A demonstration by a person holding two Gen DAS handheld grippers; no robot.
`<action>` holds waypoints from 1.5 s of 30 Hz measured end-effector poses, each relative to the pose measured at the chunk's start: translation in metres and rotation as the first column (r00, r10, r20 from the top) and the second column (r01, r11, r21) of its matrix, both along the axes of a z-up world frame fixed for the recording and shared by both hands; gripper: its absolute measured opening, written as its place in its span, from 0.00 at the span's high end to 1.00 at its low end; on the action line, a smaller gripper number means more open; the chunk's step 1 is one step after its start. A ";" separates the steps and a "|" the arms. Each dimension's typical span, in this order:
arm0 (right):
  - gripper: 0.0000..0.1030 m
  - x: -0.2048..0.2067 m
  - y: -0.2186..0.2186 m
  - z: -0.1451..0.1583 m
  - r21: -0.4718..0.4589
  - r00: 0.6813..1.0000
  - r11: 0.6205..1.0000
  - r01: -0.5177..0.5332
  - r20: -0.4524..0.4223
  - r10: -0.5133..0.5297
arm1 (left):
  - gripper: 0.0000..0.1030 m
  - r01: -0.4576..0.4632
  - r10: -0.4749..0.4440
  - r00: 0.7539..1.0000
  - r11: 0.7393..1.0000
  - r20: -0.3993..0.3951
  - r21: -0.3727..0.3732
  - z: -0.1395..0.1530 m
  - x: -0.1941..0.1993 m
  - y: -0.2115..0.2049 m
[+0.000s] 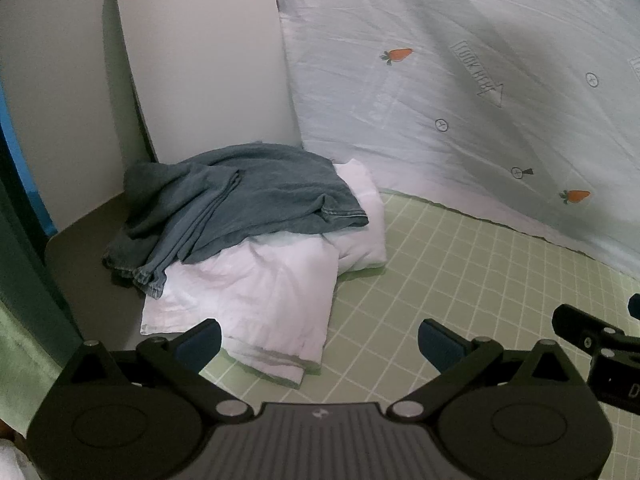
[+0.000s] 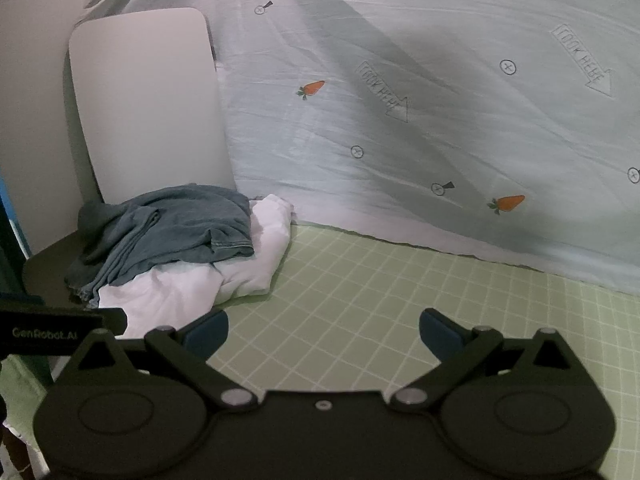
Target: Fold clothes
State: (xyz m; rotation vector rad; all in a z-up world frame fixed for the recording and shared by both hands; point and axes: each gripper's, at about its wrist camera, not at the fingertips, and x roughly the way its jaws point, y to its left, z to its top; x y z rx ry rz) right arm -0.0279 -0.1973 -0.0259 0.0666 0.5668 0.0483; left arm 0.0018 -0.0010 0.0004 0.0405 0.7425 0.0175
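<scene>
Two grippers, left point(image 1: 320, 346) and right point(image 2: 324, 334), spread wide, empty, clothes pile point(image 1: 248, 232) ahead-left, untouched

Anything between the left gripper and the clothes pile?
Nothing visible. The open left gripper faces the crumpled white garment directly, over bare green grid mat. The blue-grey denim garment lies on top, toward the back.

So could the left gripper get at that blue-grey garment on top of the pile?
Probably yes. The left gripper has its jaws wide open and empty, and the blue-grey garment lies uncovered atop the white clothes, nothing between.
</scene>
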 end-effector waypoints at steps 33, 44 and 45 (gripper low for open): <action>0.00 -0.002 -0.006 0.002 0.001 1.000 1.000 0.001 0.001 -0.001 | 0.00 -0.002 0.001 1.000 1.000 0.003 0.002 0.001 0.000 -0.001; 0.00 -0.003 -0.004 0.001 -0.002 1.000 1.000 0.000 0.001 0.000 | 0.00 -0.003 0.003 1.000 1.000 0.002 0.006 0.002 -0.001 -0.001; 0.00 -0.003 -0.004 0.001 -0.002 1.000 1.000 0.000 0.001 0.000 | 0.00 -0.002 0.002 1.000 1.000 0.001 0.006 0.002 -0.001 -0.001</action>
